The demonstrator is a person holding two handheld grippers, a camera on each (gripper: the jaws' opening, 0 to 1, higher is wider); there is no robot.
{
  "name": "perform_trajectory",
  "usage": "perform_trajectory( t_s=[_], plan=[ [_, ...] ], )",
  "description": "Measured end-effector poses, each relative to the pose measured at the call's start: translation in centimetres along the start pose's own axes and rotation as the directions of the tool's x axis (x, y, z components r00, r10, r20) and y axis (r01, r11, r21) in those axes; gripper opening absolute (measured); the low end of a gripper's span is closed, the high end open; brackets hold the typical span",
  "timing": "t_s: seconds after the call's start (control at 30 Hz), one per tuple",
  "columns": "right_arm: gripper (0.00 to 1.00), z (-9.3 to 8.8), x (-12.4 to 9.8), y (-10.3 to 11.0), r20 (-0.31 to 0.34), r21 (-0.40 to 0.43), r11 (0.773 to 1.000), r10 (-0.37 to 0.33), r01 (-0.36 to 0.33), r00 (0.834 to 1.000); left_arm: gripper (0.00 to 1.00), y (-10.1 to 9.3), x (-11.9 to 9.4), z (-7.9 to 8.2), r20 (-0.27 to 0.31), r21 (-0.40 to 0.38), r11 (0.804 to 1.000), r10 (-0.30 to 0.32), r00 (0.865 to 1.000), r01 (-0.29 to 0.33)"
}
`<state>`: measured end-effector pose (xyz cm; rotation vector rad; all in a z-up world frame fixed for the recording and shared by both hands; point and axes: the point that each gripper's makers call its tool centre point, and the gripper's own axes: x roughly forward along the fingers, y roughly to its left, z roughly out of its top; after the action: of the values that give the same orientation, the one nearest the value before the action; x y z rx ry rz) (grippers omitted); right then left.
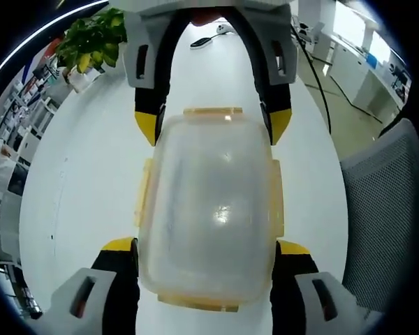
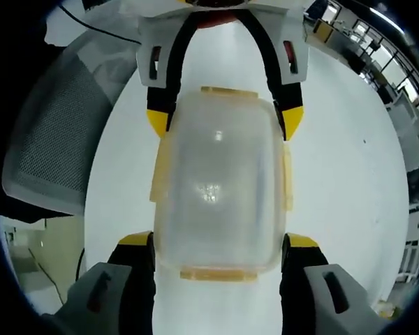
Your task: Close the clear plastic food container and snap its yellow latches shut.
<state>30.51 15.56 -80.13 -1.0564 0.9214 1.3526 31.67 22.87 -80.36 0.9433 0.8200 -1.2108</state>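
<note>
Left tongs (image 1: 206, 258) spread wide, jaws flanking near end of clear container (image 1: 209, 209), grasping nothing. Container sits lid-on, on white counter (image 1: 77, 181), yellow latches (image 1: 142, 192) at all 4 edges. Right tongs (image 2: 218, 255) likewise released, straddling opposite end of container (image 2: 220, 185). Farther off: potted plant (image 1: 91, 42), mesh chair (image 1: 387, 202)

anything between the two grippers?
Yes: the container, lid on, spans the gap between left gripper and right gripper in the left gripper view.
</note>
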Motion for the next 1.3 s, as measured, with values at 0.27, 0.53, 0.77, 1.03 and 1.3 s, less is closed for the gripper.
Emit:
perform_trajectory(
  t_s=[0.27,0.53,0.77,1.03,1.3],
  plan=[
    [0.71,0.9,0.3,-0.1,0.002,-0.024,1.000,0.003,-0.003,1.000,0.75,0.0,-0.4,-1.0,-0.002,-0.023,1.000,0.004,1.000,-0.004],
    [0.71,3.0,1.1,-0.3,-0.005,-0.050,0.999,0.006,-0.006,1.000,0.76,0.1,-1.1,-2.9,-0.012,-0.050,0.999,0.002,1.000,-0.003],
    [0.72,4.4,1.6,-0.6,-0.002,-0.071,0.997,0.005,-0.005,1.000,0.77,0.1,-1.7,-4.3,0.007,-0.084,0.996,0.002,1.000,-0.001],
    [0.72,6.0,2.1,-0.7,-0.001,-0.076,0.997,0.005,-0.005,1.000,0.77,0.2,-2.3,-5.8,-0.005,-0.093,0.996,0.005,1.000,-0.005],
    [0.72,7.5,2.6,-0.9,-0.030,-0.074,0.997,0.006,-0.008,1.000,0.77,0.3,-2.9,-7.2,-0.003,-0.092,0.996,0.004,1.000,-0.004]
  ],
)
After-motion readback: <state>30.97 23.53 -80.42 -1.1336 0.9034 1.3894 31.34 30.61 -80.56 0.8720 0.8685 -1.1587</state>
